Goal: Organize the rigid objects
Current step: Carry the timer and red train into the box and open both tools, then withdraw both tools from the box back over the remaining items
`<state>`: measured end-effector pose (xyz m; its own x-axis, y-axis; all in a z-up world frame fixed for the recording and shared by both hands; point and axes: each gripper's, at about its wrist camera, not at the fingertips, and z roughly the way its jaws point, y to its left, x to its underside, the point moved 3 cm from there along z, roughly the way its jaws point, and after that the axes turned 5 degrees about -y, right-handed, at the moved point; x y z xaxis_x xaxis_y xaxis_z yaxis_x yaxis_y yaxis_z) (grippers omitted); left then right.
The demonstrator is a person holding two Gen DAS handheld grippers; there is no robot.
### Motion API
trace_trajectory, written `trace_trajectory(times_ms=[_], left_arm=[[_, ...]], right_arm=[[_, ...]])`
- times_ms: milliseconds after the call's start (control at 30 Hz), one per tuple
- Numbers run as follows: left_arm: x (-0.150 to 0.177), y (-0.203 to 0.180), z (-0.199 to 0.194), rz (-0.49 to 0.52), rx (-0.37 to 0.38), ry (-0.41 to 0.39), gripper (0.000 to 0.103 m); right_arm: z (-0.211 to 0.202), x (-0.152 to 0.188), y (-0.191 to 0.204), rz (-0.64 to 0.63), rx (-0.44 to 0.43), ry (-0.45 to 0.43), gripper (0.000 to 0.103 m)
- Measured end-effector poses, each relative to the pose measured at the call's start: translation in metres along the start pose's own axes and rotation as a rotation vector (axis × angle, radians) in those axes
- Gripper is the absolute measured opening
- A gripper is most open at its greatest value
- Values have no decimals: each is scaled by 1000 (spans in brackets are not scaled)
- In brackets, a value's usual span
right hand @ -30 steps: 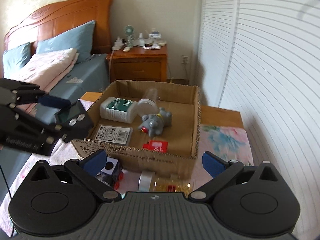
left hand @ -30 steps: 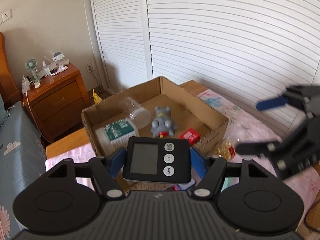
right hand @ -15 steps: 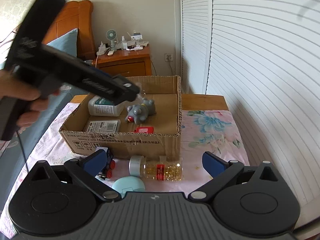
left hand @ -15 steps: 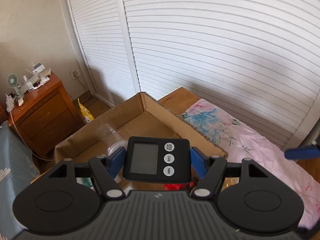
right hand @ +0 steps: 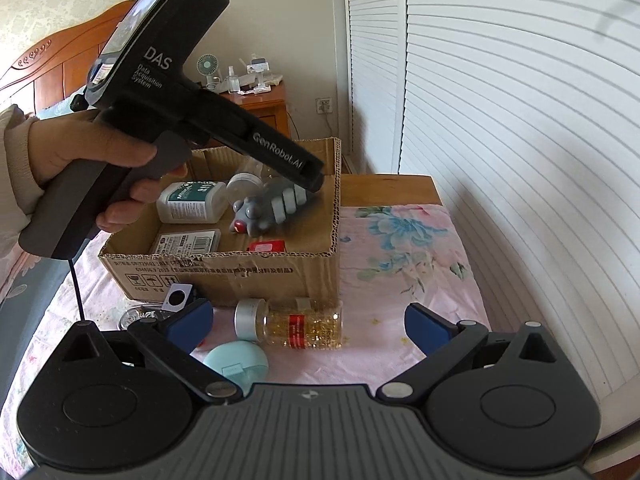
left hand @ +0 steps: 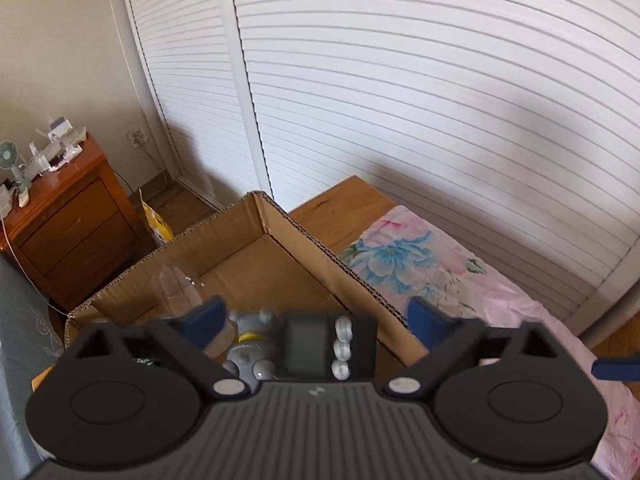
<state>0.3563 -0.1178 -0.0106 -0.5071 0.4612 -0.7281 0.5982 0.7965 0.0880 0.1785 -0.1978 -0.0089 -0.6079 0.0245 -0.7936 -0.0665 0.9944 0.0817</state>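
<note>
Hovering left gripper (left hand: 316, 322), jaws spread, black timer (left hand: 320, 345) loose over cardboard box (left hand: 320, 256), right gripper (right hand: 308, 322) jaws spread above glitter bottle (right hand: 296, 323).

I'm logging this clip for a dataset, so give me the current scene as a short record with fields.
left gripper: open, over the box
timer: free of the fingers, dropping into or lying in the box
box: holds timer, grey toy, white bottle
right gripper: open, empty
outside box: glitter jar, teal case

Box (right hand: 224, 276) right half bare; bottle (right hand: 288, 323) lies before it.
</note>
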Motion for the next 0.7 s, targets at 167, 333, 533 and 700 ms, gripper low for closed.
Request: trace_trajectory(times_ms=[167, 333, 533, 700], left_arm=[[3, -3, -11, 17, -12, -2, 98], [4, -4, -32, -1, -7, -27, 98], [10, -3, -62, -36, -21, -66, 99], [26, 1, -93, -70, -49, -99, 101]], right_arm=[[-6, 0, 2, -6, -4, -13, 103], [-15, -2, 6, -9, -6, -29, 103], [-32, -2, 8, -10, -3, -53, 103], [-42, 0, 7, -2, 0, -70, 103]])
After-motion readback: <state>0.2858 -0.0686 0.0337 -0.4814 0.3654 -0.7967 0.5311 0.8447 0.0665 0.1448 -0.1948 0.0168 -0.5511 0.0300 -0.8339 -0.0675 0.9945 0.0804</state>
